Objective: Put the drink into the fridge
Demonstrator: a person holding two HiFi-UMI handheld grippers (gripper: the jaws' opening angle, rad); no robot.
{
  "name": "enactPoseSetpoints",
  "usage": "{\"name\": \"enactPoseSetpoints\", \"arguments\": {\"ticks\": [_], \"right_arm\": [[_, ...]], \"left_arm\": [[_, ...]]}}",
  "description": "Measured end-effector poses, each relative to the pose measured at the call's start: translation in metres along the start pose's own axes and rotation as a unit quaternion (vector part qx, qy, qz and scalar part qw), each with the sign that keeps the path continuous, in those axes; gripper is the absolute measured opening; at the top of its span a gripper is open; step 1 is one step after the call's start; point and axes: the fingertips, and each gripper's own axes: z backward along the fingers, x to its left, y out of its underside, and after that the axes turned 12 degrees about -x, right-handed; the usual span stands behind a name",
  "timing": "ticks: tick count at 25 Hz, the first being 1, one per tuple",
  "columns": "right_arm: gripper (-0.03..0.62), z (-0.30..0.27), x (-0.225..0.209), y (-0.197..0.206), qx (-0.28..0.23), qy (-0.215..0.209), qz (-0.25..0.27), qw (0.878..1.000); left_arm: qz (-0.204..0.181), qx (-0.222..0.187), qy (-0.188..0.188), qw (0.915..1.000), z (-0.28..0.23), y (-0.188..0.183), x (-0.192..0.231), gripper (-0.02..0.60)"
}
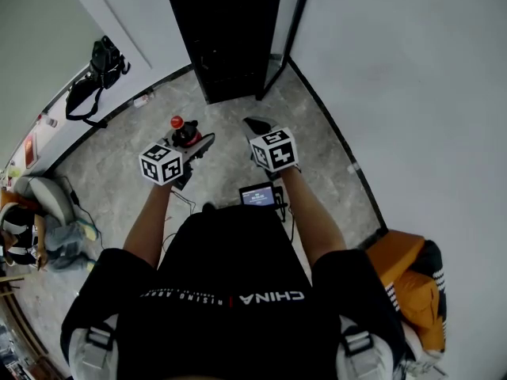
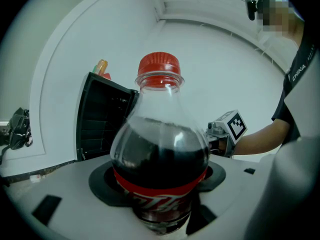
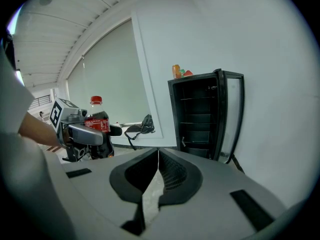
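Left tool (image 1: 198, 144) is clenched on the cola bottle (image 2: 160, 149), jaws bearing on the lower body around the red label. Bottle upright, red cap (image 2: 159, 64) on, dark liquid up to the shoulder.

Right tool (image 3: 156, 176) carries nothing: pads pressed together at the tips, only a thin sliver of floor showing through lower down. It sits just right of the left tool, and both are held out in front of the person, above the grey stone floor (image 1: 226, 115).

Bottle is outside the fridge (image 3: 202, 116), on its near side and slightly left of the opening, not touching it. Fridge is black, standing in the far corner against the white wall (image 1: 404, 77). Its glass door (image 3: 233, 118) is swung open to the right, with empty wire shelves visible inside.

On top of the fridge there's an orange bottle (image 3: 176, 71) with something red just beside it; too small to identify.

Black bag (image 1: 97, 76) lies on the floor at the far left, by the wall. A small lit screen (image 1: 257, 195) hangs at the person's waist.
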Motion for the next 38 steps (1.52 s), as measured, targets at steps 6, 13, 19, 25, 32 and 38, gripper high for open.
{"name": "enactPoseSetpoints", "arguments": {"ticks": [6, 13, 19, 25, 32, 38], "right_arm": [[0.015, 0.015, -0.018, 0.003, -0.001, -0.005, -0.004, 1.0], [0.015, 0.023, -0.025, 0.017, 0.01, -0.015, -0.013, 1.0], [0.015, 0.012, -0.035, 0.019, 0.012, -0.005, -0.008, 1.0], [0.015, -0.007, -0.03, -0.008, 0.011, 0.019, -0.004, 1.0], [0.015, -0.039, -0.051, -0.017, 0.009, 0.048, -0.009, 0.999], [0.015, -0.106, -0.088, -0.041, 0.012, 0.075, -0.021, 0.997]], "left_arm": [[0.004, -0.016, -0.021, 0.9996, -0.011, -0.004, -0.011, 0.314], [0.014, -0.027, -0.04, 0.9987, -0.008, 0.0, -0.018, 0.314], [0.017, -0.023, -0.034, 0.999, -0.019, 0.007, 0.0, 0.314], [0.019, -0.029, -0.003, 0.9994, -0.021, -0.018, 0.018, 0.314], [0.018, -0.012, 0.036, 0.9991, -0.052, -0.028, 0.054, 0.314], [0.017, 0.002, 0.063, 0.9979, -0.094, -0.051, 0.123, 0.314]]}}
